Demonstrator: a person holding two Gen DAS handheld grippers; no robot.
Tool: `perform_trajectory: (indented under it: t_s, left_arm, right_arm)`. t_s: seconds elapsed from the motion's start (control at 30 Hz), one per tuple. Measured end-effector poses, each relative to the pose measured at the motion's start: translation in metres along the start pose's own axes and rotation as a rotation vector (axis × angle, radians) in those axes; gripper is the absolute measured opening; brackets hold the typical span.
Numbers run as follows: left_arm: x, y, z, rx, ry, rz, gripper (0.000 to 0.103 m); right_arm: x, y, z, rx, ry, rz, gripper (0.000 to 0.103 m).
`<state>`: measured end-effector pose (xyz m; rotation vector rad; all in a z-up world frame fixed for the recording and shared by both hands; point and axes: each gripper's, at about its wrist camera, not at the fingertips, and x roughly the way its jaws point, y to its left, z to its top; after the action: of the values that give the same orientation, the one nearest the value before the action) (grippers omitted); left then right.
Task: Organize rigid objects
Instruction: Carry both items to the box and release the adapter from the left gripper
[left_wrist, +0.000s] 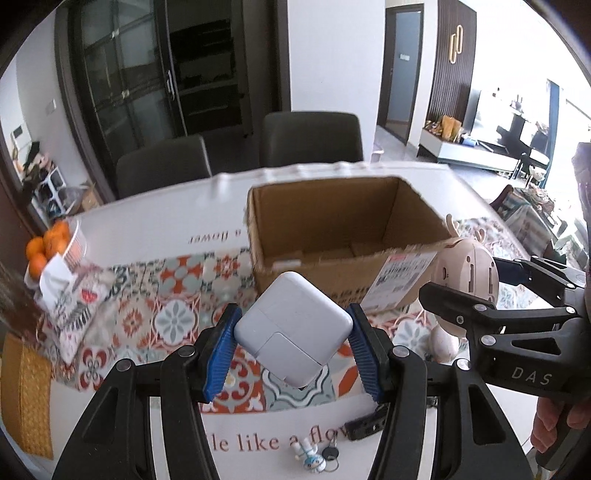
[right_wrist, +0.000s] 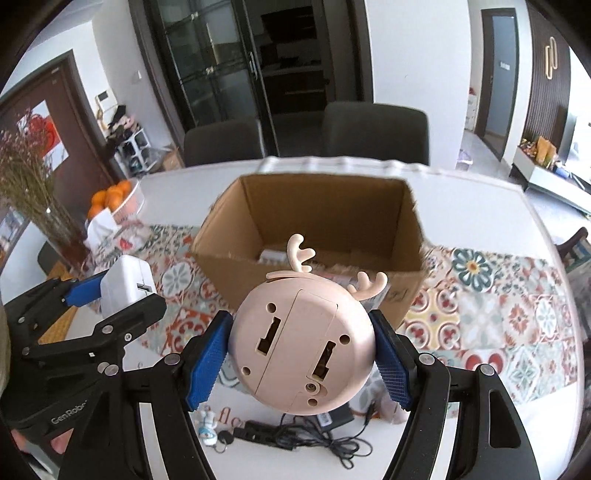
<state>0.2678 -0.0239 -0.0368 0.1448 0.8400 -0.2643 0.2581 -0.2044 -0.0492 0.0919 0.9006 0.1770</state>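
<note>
Gripping a smooth white square charger (left_wrist: 293, 331), left fingers (left_wrist: 221, 354); clamping a round pink antlered toy (right_wrist: 301, 345), right fingers (right_wrist: 389, 363).

Daylight is pouring in from the right side, blowing out the windows (left_wrist: 517, 85) to pure white in the left wrist view. Bench (left_wrist: 155, 225) top is glaring pale. Fisheye is bending door frames and cabinet (right_wrist: 221, 62) edges, with dark vignette cutting the corners. Motion blur is smearing the cardboard box (right_wrist: 314, 206) rim and the chairs (left_wrist: 310, 138); near items are staying sharp.
</note>
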Motion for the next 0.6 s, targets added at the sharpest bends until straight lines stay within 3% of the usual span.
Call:
perform_trajectory:
  t_s: [0.33,0.6]
  left_arm:
    - [0.003,-0.007,0.045,0.055,-0.056,-0.004,0.057]
    - [0.021,-0.01,0.078,0.073,-0.044,-0.011,0.057]
  right_arm:
    - [-0.012,-0.016,0.037,0.003,-0.071,-0.061,0.073]
    - [-0.004,-0.028,0.065,0.017,-0.074,-0.083,0.073]
